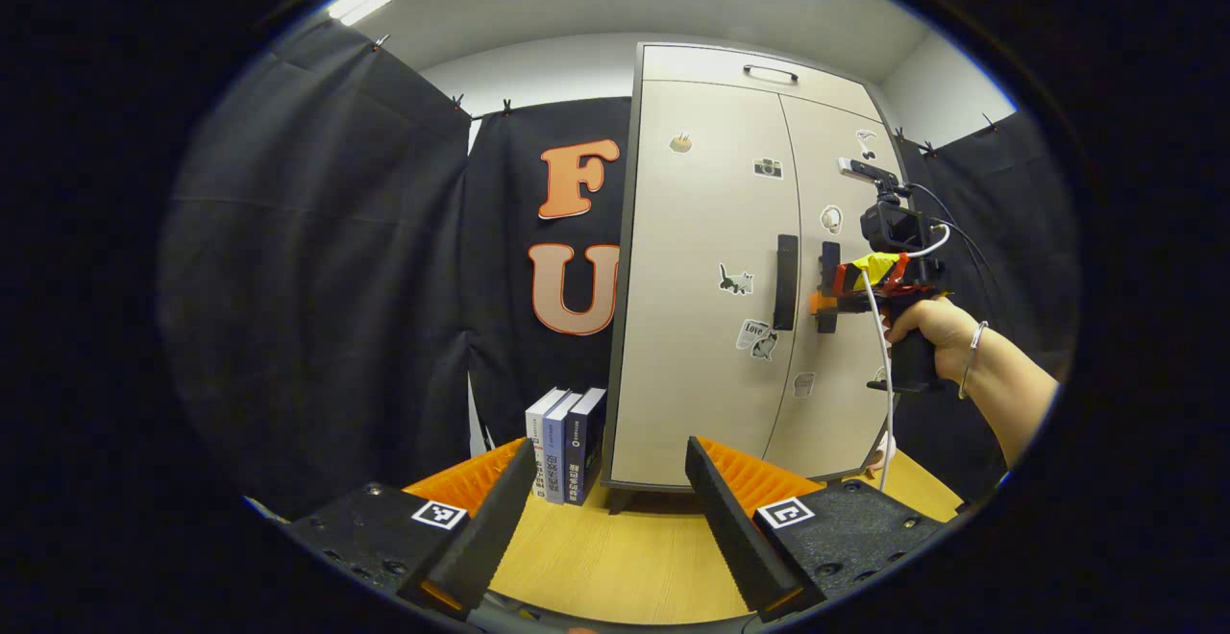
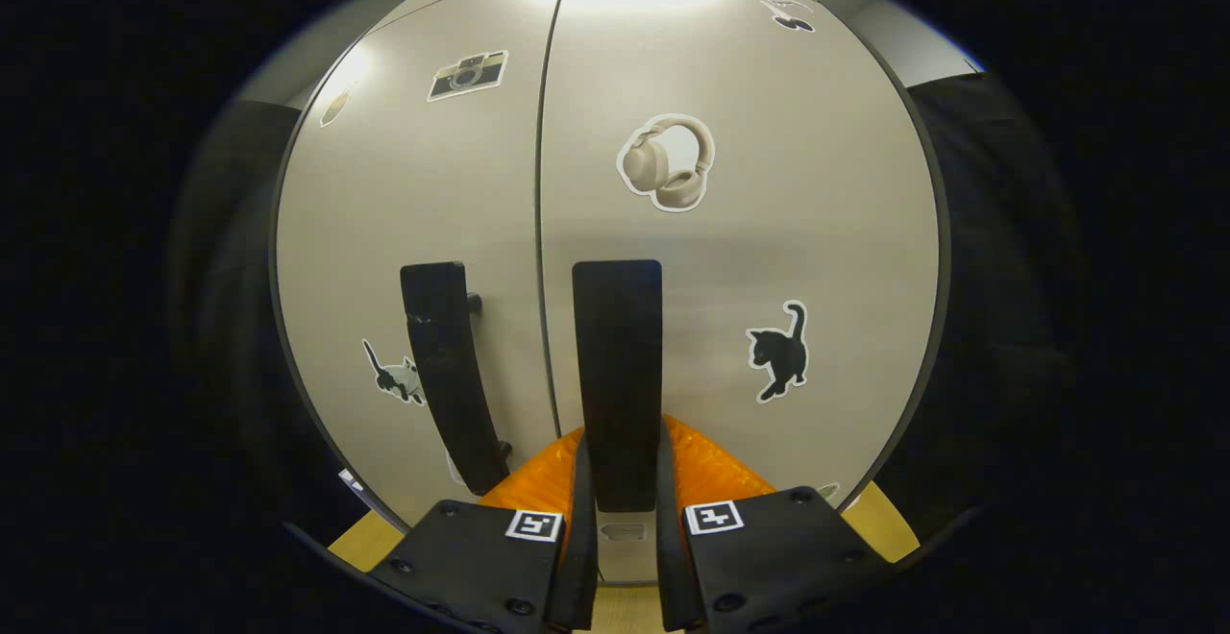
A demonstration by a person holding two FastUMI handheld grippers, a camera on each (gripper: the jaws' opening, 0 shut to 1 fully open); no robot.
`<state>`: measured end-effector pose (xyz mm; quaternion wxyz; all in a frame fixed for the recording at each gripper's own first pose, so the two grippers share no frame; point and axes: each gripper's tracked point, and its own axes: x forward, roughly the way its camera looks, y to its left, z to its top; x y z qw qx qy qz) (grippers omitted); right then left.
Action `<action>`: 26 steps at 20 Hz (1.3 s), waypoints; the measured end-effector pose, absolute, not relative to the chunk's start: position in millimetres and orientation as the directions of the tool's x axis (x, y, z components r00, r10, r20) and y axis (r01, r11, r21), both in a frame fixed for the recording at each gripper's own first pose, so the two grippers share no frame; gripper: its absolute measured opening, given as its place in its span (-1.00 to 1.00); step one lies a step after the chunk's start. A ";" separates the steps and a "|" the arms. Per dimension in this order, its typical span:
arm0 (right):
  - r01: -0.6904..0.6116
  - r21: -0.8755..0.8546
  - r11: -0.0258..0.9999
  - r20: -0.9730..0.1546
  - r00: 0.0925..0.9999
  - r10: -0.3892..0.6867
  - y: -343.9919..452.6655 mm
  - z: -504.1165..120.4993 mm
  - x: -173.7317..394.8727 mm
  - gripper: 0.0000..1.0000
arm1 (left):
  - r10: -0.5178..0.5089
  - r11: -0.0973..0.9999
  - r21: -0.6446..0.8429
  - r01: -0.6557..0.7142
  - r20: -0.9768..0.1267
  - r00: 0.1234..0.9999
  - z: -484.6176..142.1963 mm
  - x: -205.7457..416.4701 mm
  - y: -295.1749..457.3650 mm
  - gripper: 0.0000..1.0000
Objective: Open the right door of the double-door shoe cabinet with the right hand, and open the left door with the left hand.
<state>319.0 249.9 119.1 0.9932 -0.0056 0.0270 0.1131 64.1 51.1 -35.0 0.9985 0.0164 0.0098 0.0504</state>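
Observation:
The beige double-door shoe cabinet (image 1: 706,202) stands on a wooden table with both doors flush. In the left gripper view my left gripper (image 1: 610,528) is open and empty, well short of the left door (image 1: 687,355) and its black vertical handle (image 1: 786,281). Farther off, a hand (image 1: 927,327) holds my right gripper (image 1: 824,303) against the right door's handle (image 1: 829,259). Seen from the right gripper view, my right gripper (image 2: 620,490) is shut on the right door's handle (image 2: 617,346), with one finger on each side. The left handle (image 2: 447,365) hangs just left of the door seam.
Three books (image 1: 565,444) stand upright against the cabinet's left side. The wooden table (image 1: 615,557) stretches between my left gripper and the cabinet. Black cloth walls close in on both sides. Stickers dot both doors (image 2: 769,182).

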 end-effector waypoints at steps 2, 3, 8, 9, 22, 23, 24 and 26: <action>-0.224 0.011 0.975 -0.060 0.973 0.224 248.6 117.8 315.7 -0.43 | 0.112 0.993 0.031 -0.112 -0.004 0.994 -31.0 55.0 53.8 0.89; -0.229 0.008 0.973 -0.059 0.972 0.229 247.3 118.3 311.6 -0.55 | 0.118 0.993 0.029 -0.118 0.000 0.993 -29.7 51.0 55.7 0.89; -0.256 -0.007 0.967 -0.061 0.965 0.256 240.8 119.2 295.0 -0.55 | 0.129 0.991 0.021 -0.129 0.000 0.992 -27.3 27.4 56.4 0.89; -0.259 -0.014 0.966 -0.061 0.964 0.257 238.7 119.3 291.5 -0.55 | 0.130 0.991 0.021 -0.130 0.002 0.992 -26.1 24.4 56.1 0.89; -0.295 0.063 0.954 -0.047 0.954 0.298 213.0 118.4 254.3 -0.83 | 0.101 0.995 0.016 -0.102 0.028 0.994 -6.7 -11.4 31.0 0.89; -0.296 0.071 0.953 -0.046 0.953 0.300 210.0 119.4 248.6 -0.83 | 0.097 0.995 0.017 -0.097 0.032 0.995 -4.4 -12.3 29.0 0.89; -0.294 0.060 0.954 -0.047 0.954 0.297 205.4 118.8 245.0 -0.83 | 0.092 0.996 0.020 -0.093 0.035 0.995 -2.1 -13.8 26.2 0.89; -0.293 0.047 0.955 -0.043 0.954 0.295 199.2 118.7 244.5 -0.83 | 0.087 0.996 0.029 -0.088 0.037 0.995 1.5 -15.6 21.5 0.89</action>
